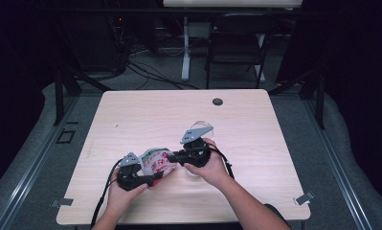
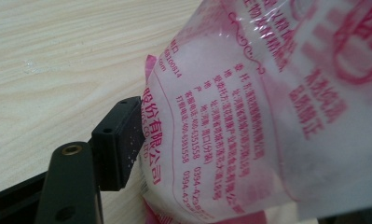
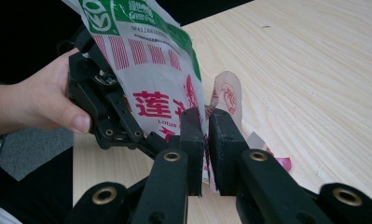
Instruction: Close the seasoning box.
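Between the nearly closed jaws of the right gripper (image 3: 205,154), a thin edge of the plastic bag (image 3: 148,70) is pinched; the left gripper (image 1: 140,179), spread wide, flanks the bag's far end. Beyond both lies open table (image 1: 145,112). Red print reads "Lotus", with Chinese characters.

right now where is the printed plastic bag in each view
High view: the printed plastic bag lies low and left of centre, between the left gripper and right gripper.
Left gripper view: it covers the right half, beside one black pad.
Right gripper view: it hangs upper left of centre, its edge running down between the jaws.
Shared landmark: the pale wood table.
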Demonstrator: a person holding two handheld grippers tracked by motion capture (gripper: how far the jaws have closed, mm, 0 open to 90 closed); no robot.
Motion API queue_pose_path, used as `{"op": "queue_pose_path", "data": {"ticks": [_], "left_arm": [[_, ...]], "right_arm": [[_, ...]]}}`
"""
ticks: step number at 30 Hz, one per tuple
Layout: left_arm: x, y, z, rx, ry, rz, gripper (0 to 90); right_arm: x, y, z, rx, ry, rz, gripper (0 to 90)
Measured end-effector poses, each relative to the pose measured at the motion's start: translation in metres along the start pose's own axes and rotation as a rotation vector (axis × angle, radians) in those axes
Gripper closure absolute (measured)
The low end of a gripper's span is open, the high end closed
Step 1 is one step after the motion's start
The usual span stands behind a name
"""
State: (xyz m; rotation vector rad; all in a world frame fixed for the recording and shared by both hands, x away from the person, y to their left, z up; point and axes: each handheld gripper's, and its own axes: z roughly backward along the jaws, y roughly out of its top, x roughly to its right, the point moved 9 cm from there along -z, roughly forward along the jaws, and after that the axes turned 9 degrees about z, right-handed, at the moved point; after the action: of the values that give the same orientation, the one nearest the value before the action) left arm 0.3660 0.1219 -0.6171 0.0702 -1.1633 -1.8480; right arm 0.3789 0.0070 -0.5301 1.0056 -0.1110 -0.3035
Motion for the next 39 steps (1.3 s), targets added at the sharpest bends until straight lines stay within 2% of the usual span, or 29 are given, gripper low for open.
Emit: {"op": "queue_pose_path", "data": {"ticks": [15, 18, 20, 39], "left_arm": [[-0.004, -0.018, -0.023, -0.114, 0.056, -0.074, 30.7], [-0.005, -0.019, -0.026, -0.118, 0.079, -0.119, 30.8], [-0.005, -0.019, -0.027, -0.119, 0.088, -0.131, 30.7], [-0.003, -0.021, -0.029, -0.125, 0.152, -0.174, 28.8]], "right_arm": [[0.000, -0.002, 0.000, -0.005, -0.004, 0.001, 84.5], [0.001, -0.002, 0.000, -0.008, -0.006, 0.001, 84.4], [0.001, -0.003, 0.000, -0.008, -0.005, 0.000, 84.4], [-0.001, -0.003, 0.000, -0.012, -0.010, 0.005, 83.6]]}}
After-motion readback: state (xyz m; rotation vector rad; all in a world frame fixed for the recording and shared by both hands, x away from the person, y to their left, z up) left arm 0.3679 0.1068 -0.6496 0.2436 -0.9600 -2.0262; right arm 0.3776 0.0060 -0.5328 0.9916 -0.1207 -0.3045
